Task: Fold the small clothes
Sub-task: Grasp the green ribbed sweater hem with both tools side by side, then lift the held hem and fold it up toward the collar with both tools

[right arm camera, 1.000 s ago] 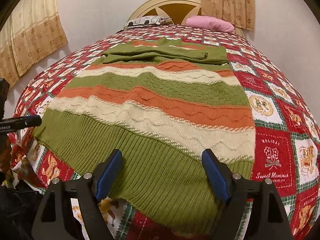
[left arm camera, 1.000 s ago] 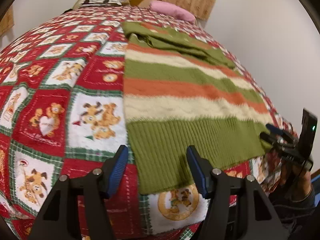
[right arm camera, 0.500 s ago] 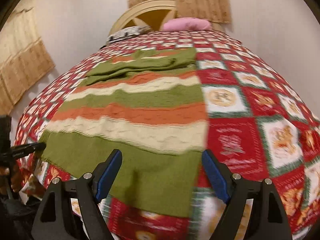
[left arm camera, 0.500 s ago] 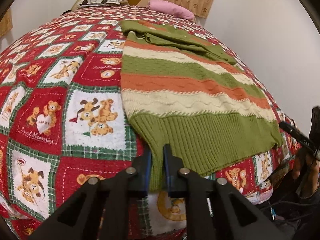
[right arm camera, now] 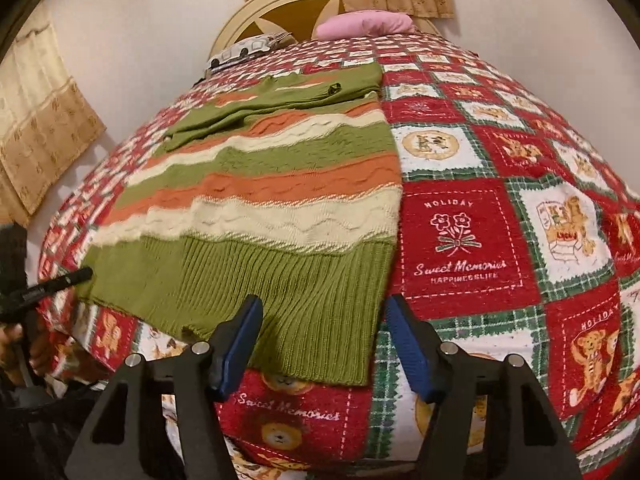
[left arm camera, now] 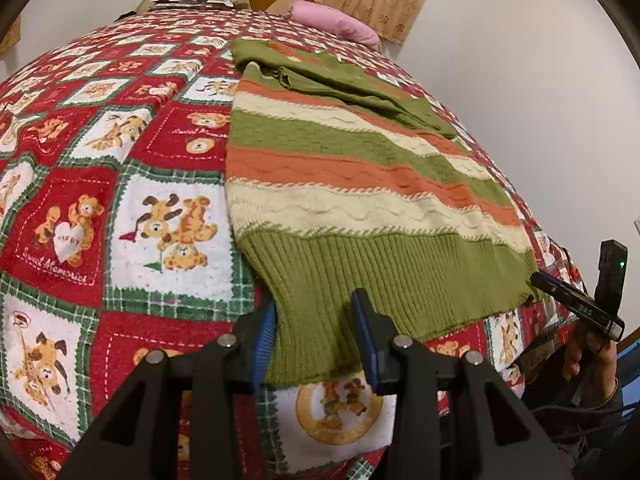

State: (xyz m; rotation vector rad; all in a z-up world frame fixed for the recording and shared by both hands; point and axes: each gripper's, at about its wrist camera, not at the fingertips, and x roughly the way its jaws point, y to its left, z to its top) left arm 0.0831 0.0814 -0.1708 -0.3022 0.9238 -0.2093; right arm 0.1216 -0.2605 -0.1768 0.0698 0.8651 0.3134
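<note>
A striped knit sweater (left arm camera: 340, 184) in green, orange and cream lies flat on the bed, sleeves folded across its far end. My left gripper (left arm camera: 314, 336) straddles the near left corner of the green ribbed hem; its jaws are opening, and the fabric sits loosely between the blue pads. My right gripper (right arm camera: 324, 344) hovers over the near right corner of the sweater (right arm camera: 280, 208); its jaws are closing with the hem between them, and the pads are clear of the cloth. Each gripper also shows at the other view's edge: the right gripper (left arm camera: 576, 308) and the left gripper (right arm camera: 52, 284).
A red, green and white teddy-bear quilt (left arm camera: 100, 200) (right arm camera: 480, 240) covers the bed. A pink pillow (right arm camera: 364, 26) and a patterned pillow (right arm camera: 248, 50) lie by the headboard (right arm camera: 288, 8). Beige curtains (right arm camera: 36, 128) hang on the left wall. The bed's near edge drops off below the grippers.
The left gripper clamped shut on the hem corner, then spread partly apart again. The right gripper slid right along the hem to its corner and its jaws narrowed.
</note>
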